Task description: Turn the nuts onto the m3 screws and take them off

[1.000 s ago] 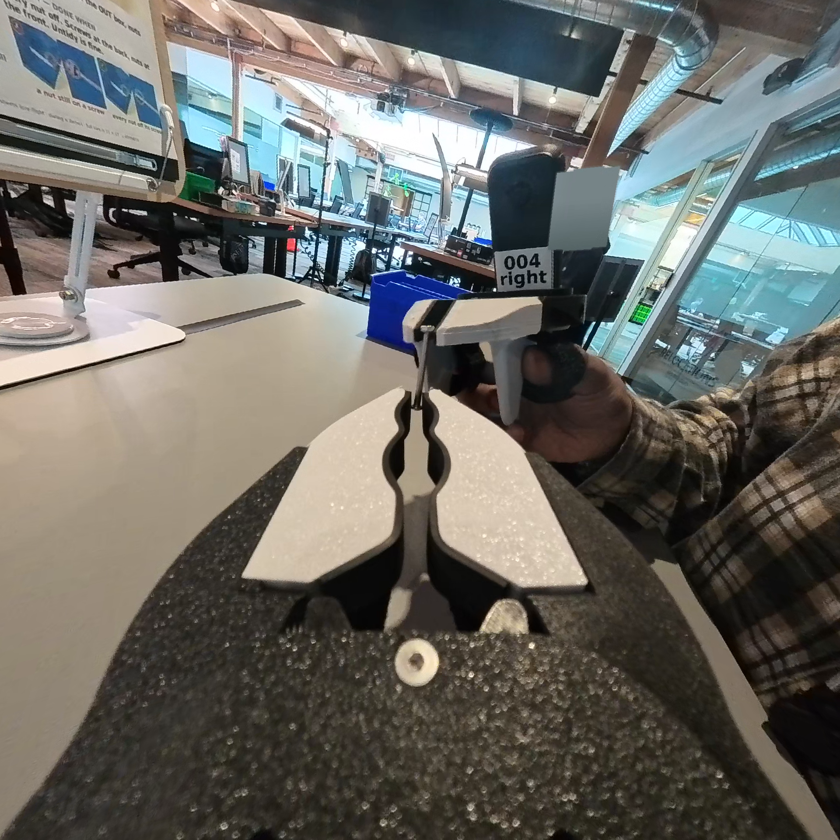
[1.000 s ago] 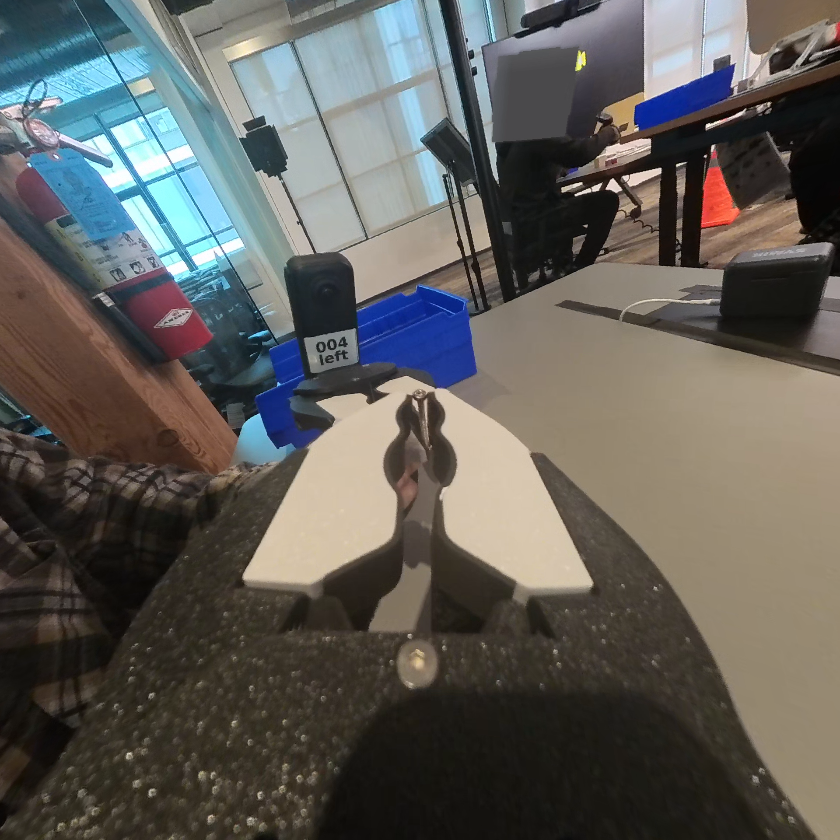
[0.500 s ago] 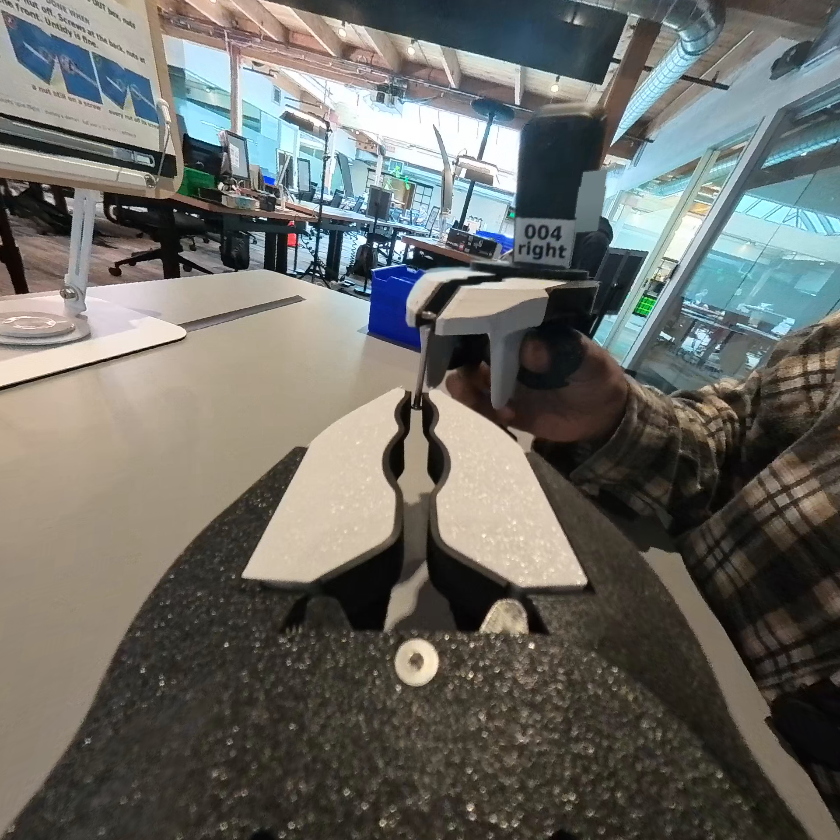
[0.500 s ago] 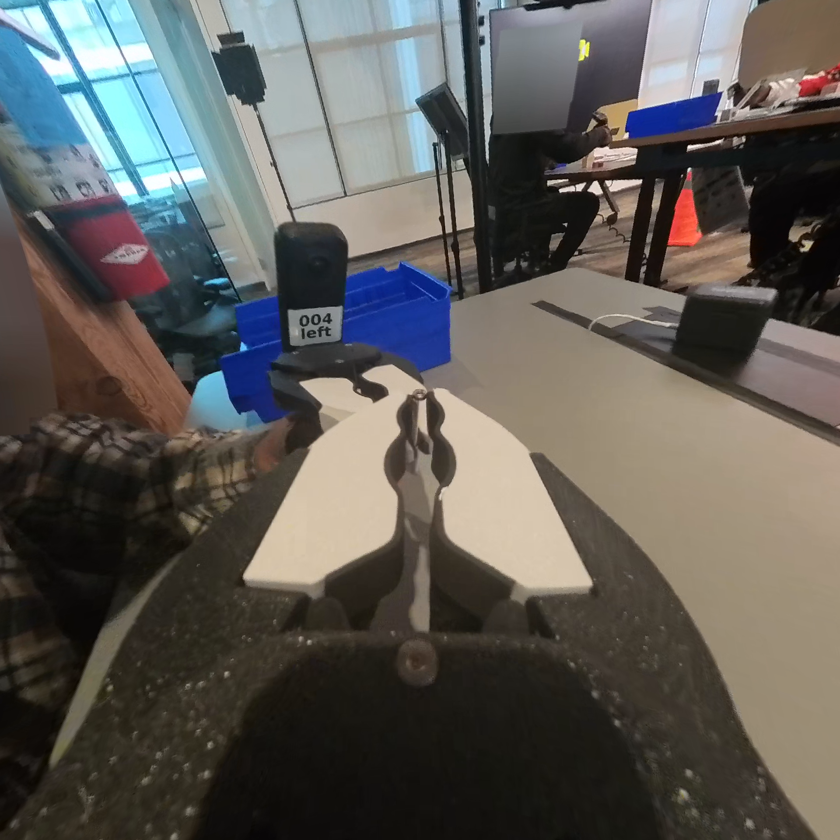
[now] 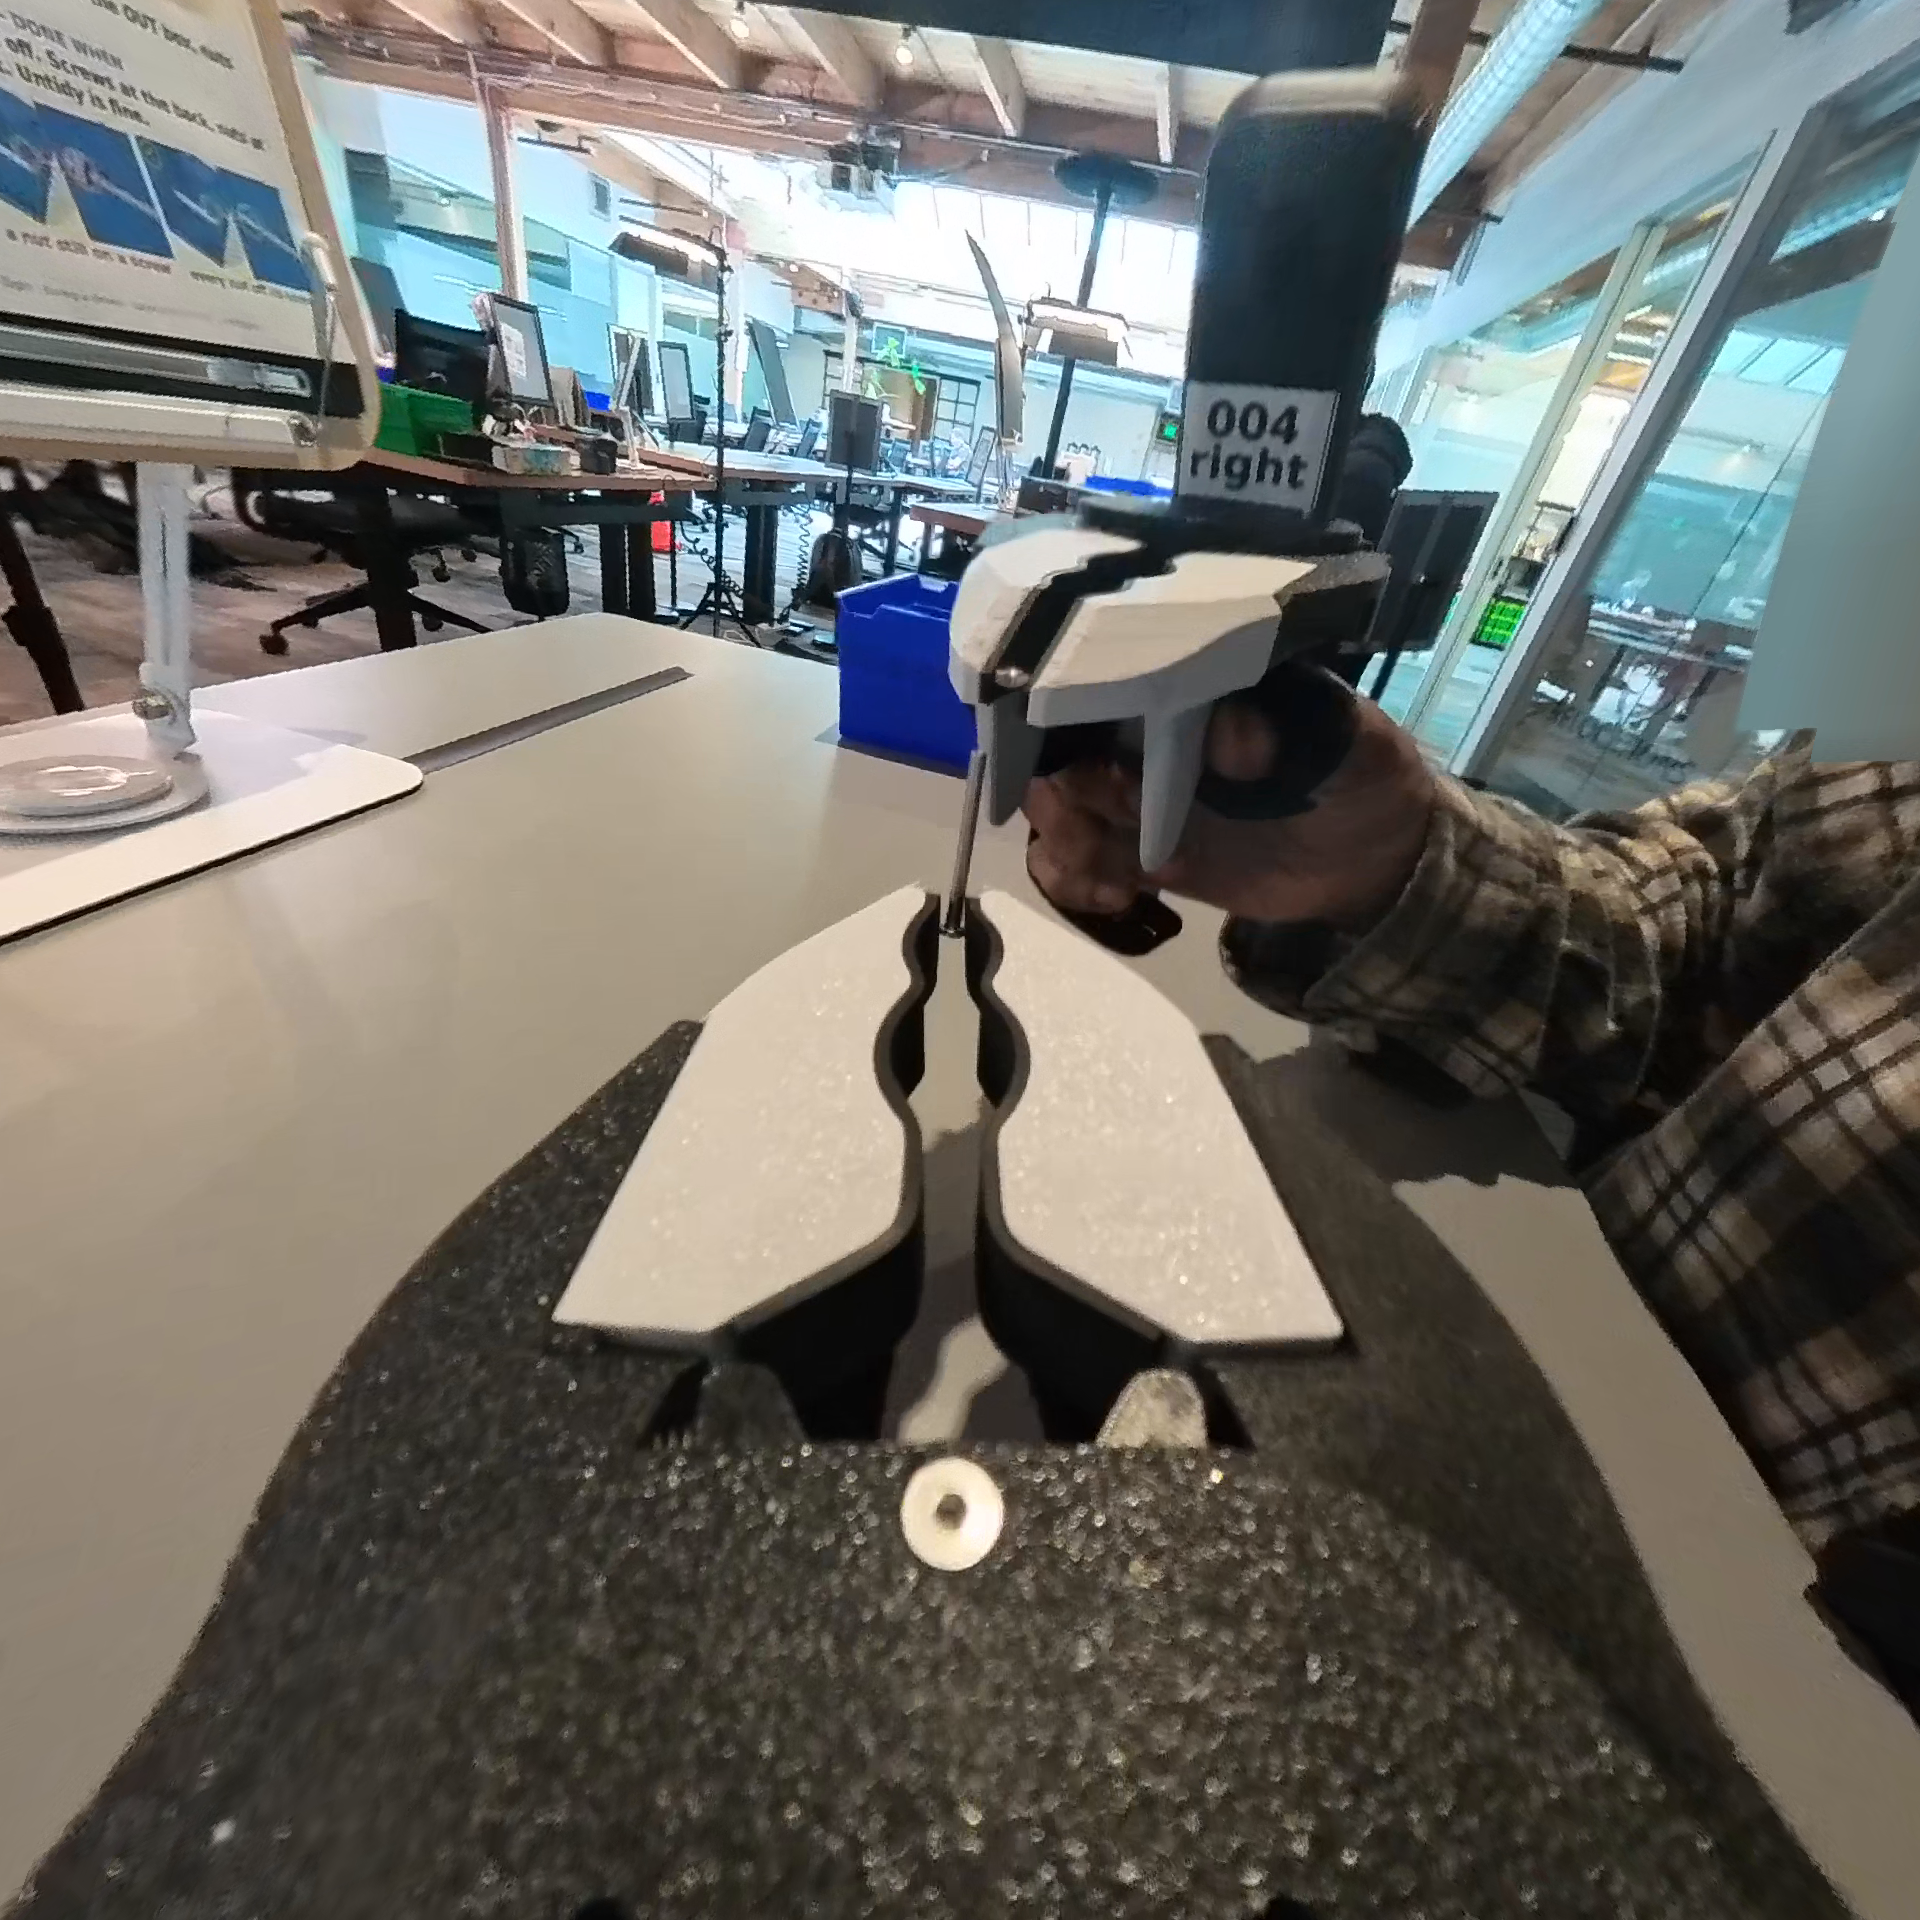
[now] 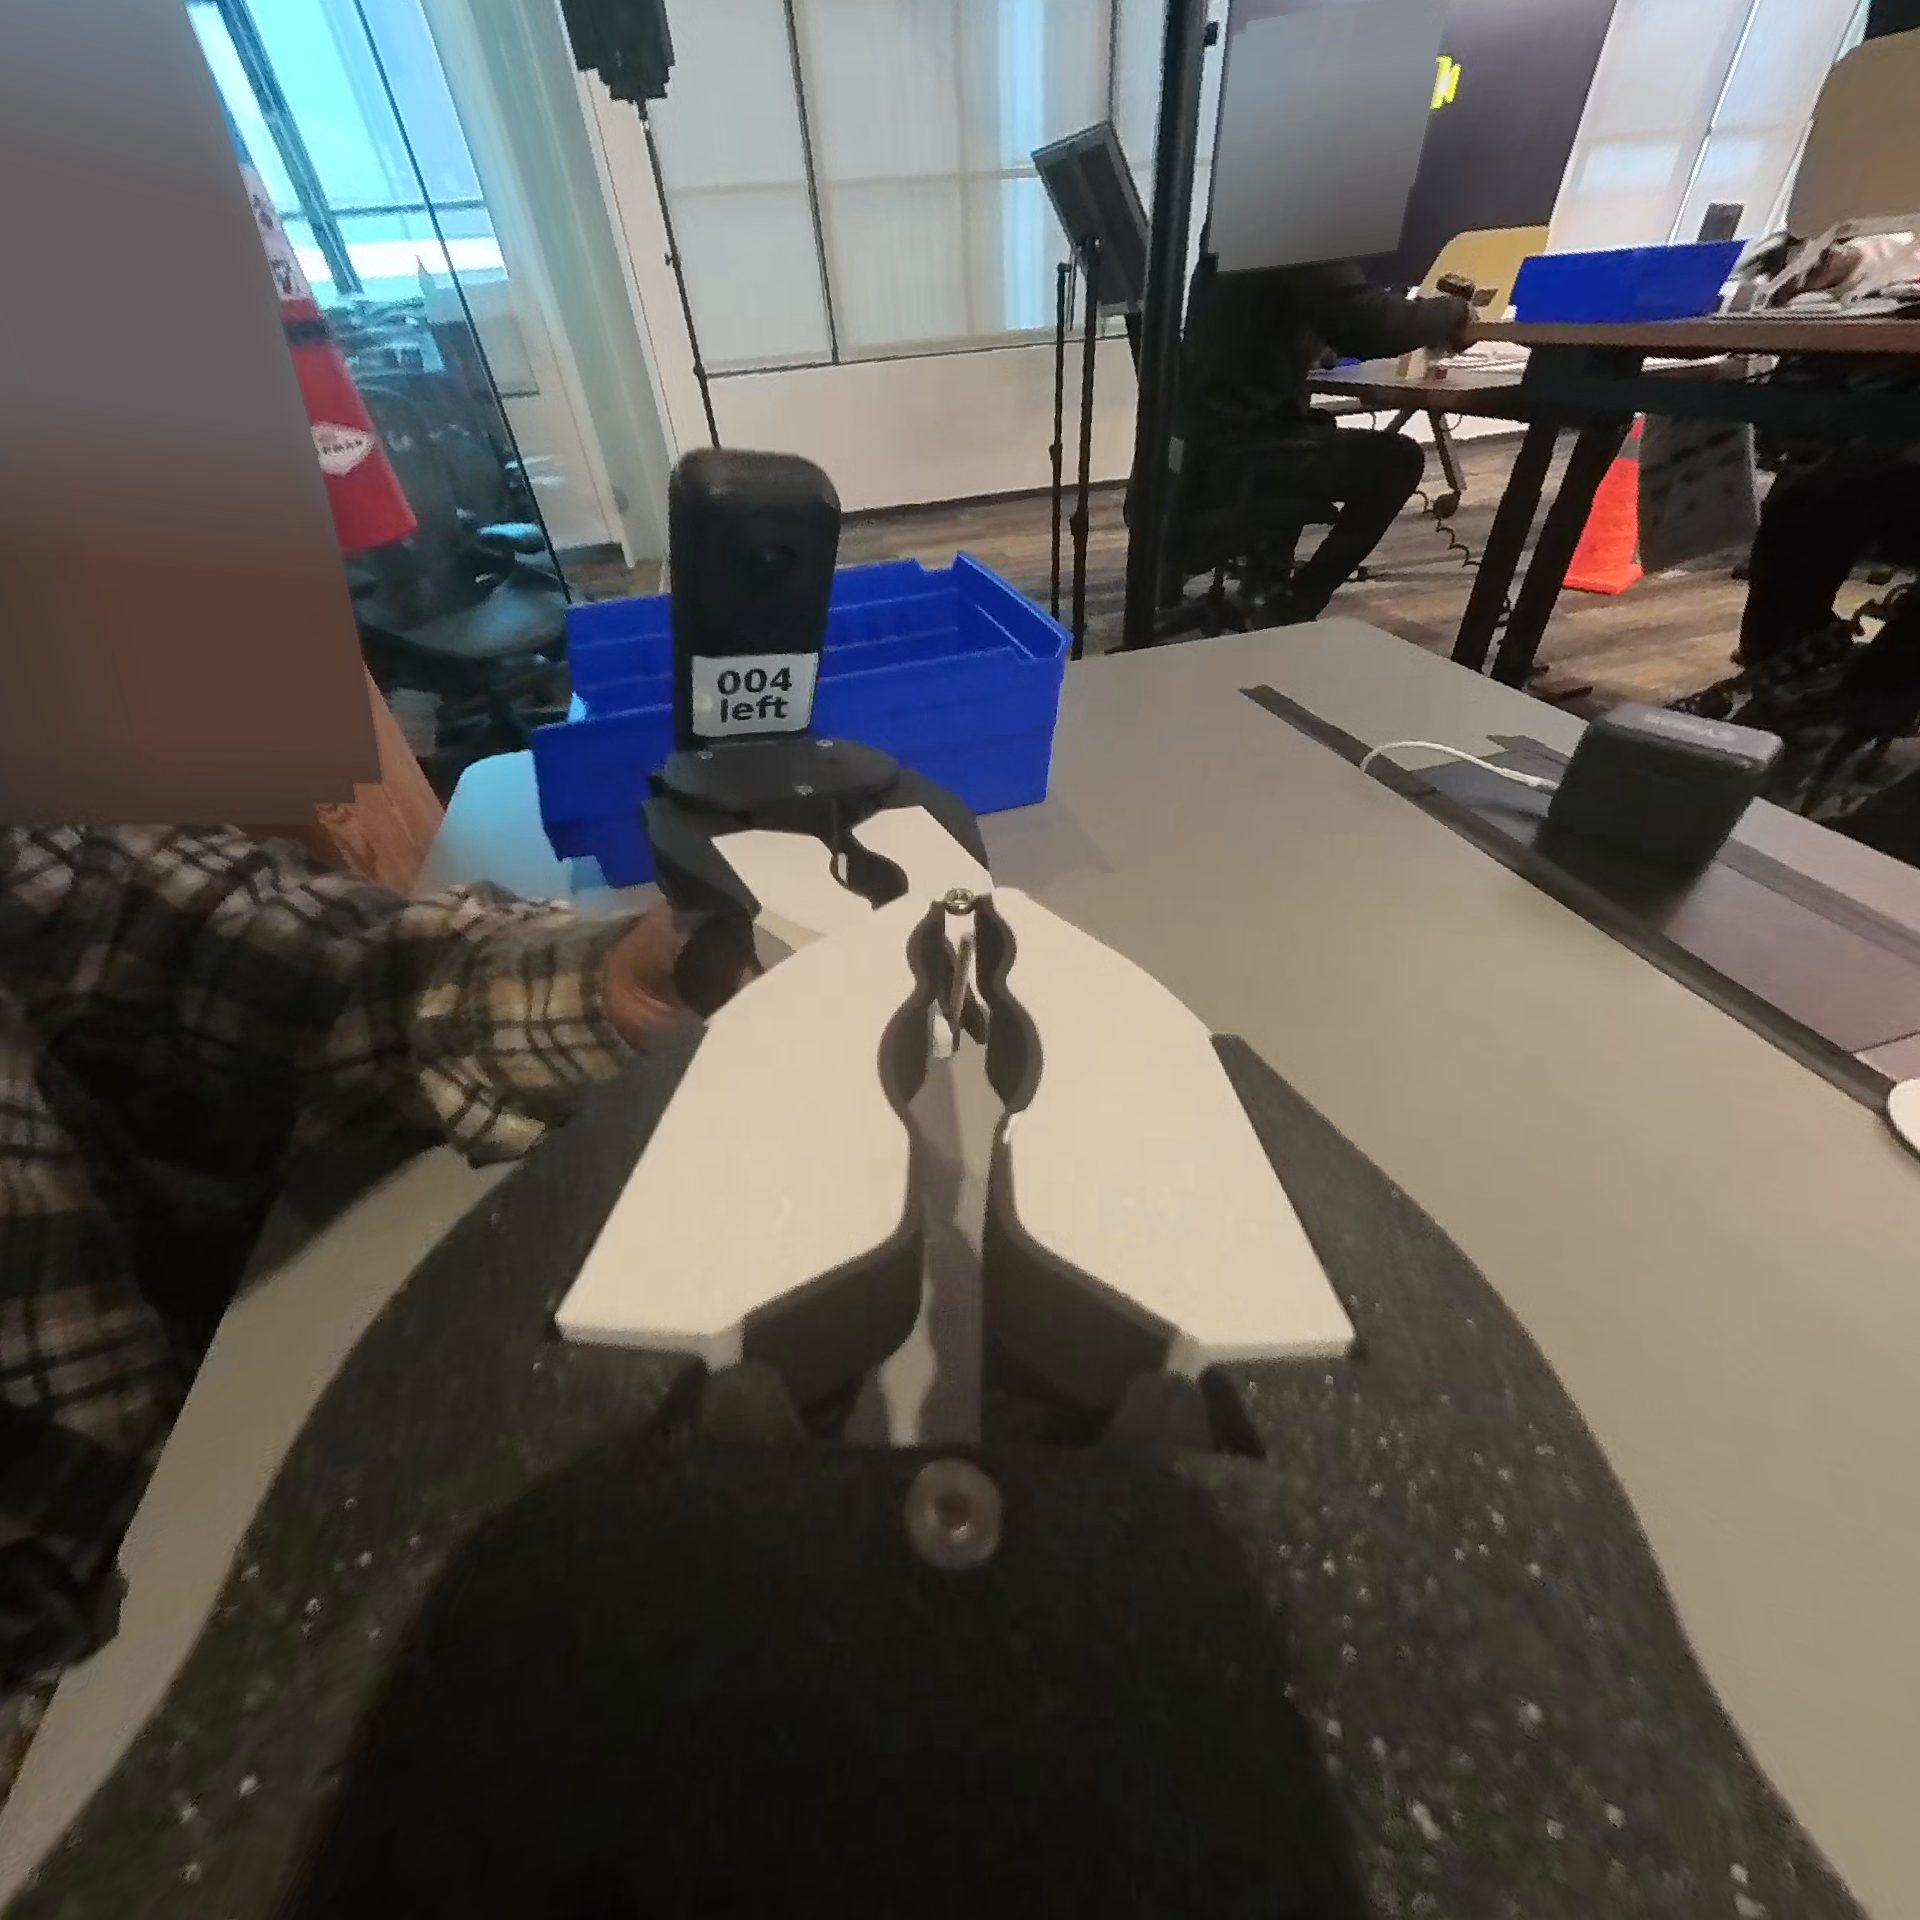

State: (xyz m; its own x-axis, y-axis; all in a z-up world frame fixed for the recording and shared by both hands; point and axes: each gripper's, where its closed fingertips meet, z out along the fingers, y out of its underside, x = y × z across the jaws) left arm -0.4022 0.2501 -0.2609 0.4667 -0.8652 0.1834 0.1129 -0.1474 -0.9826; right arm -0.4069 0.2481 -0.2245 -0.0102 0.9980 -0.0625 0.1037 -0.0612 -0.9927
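In the left wrist view my left gripper is shut on a small nut at its fingertips. A thin m3 screw stands up from the nut. Its head is pinched in my right gripper, which hovers just above and beyond. In the right wrist view my right gripper is shut on the screw head. The shaft runs down through the gap between the fingers. The left gripper lies beneath and behind; its tips and the nut are hidden there.
Both grippers are held above a grey table. A blue bin stands at the table's edge beyond them. A sign on a white stand is at the far left. A black box with a white cable sits on a dark strip. The grippers are tip to tip, or close to it.
The right gripper has swung round the screw's axis and stands more upright and higher over the left gripper's tips. The left gripper has stayed shut on the nut.
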